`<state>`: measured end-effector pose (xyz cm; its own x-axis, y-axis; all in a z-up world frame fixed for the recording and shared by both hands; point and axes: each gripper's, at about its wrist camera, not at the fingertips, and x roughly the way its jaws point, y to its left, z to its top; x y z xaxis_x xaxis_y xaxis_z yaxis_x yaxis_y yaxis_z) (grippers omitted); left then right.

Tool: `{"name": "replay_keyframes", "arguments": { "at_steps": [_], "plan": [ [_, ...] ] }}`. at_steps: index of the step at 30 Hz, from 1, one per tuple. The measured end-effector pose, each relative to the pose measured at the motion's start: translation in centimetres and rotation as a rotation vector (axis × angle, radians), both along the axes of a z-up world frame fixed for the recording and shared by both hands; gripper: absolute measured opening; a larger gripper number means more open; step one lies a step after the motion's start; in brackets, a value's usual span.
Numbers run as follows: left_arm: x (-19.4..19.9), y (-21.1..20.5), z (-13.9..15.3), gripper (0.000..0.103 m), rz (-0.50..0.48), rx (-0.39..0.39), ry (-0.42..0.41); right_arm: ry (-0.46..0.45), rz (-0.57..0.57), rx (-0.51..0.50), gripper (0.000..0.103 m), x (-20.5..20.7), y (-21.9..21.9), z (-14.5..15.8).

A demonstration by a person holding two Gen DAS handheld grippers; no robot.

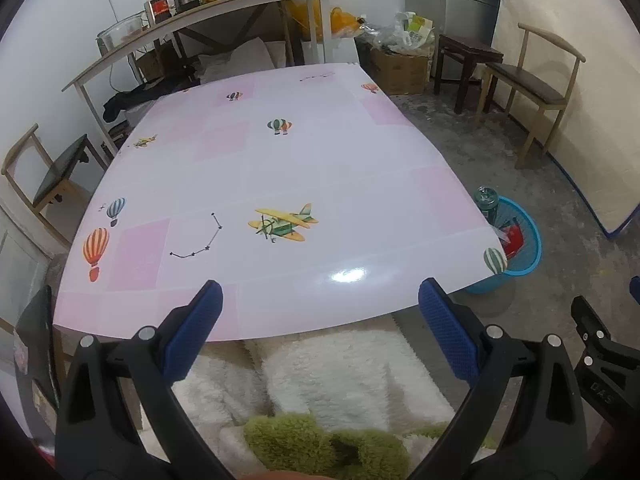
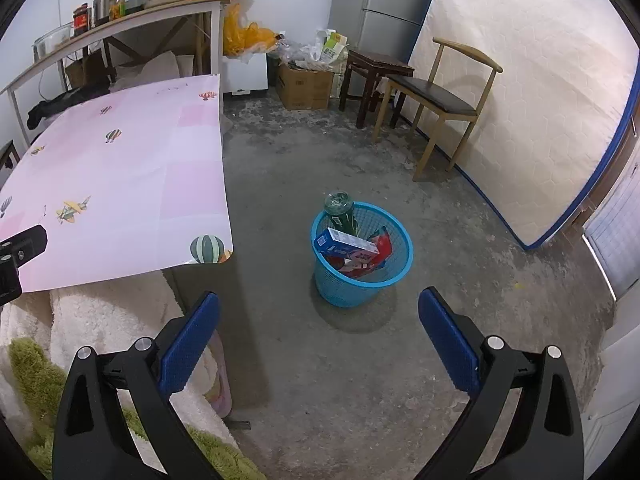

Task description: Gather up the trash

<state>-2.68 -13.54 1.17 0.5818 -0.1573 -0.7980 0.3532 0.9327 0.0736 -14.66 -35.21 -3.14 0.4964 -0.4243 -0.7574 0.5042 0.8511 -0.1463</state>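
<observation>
From the left wrist camera, the left gripper (image 1: 320,300) sits at the bottom of the frame with its blue fingers (image 1: 196,332) spread wide and nothing between them. It points over the near edge of the table (image 1: 280,168), whose pink and white cloth printed with balloons and a yellow plane fills the middle of the picture. Below the gripper lies a fluffy white blanket (image 1: 340,368) with a green patch at the bottom edge. At the right of the frame, on the floor just beside the table's corner, stands the blue basket (image 1: 528,248), partly hidden by the tabletop; a green bottle (image 1: 487,200) sticks up from it and something red shows inside. Part of the right gripper (image 1: 600,344) shows at the lower right edge. A wooden chair (image 1: 536,88) stands at the upper right, and a shelf (image 1: 192,16) with jars and a cooker runs across the upper left.

From the right wrist camera, the right gripper (image 2: 319,308) is also released, its blue fingers (image 2: 448,340) wide apart and empty, hanging over the bare concrete floor (image 2: 460,264). The blue basket (image 2: 394,276) stands in the centre of the frame, just above the gap between the fingers. In it the green bottle (image 2: 339,206) stands upright at the far side, a blue and white box (image 2: 346,242) lies across the top, and red packaging (image 2: 382,246) lies under it. The table (image 2: 120,184) takes up the left of the picture, the white blanket (image 2: 104,312) the lower left, and the chair (image 2: 440,100) the upper right beside a mattress (image 2: 540,100) leaning on the wall.
</observation>
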Motion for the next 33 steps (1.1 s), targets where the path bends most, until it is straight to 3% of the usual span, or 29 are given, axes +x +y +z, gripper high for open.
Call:
{"name": "replay_keyframes", "arguments": {
  "at_steps": [33],
  "plan": [
    [0.55,0.16,-0.61,0.094,-0.013,-0.001,0.025,-0.005,-0.004,0.012,0.097,0.10,-0.23,-0.02]
  ]
}}
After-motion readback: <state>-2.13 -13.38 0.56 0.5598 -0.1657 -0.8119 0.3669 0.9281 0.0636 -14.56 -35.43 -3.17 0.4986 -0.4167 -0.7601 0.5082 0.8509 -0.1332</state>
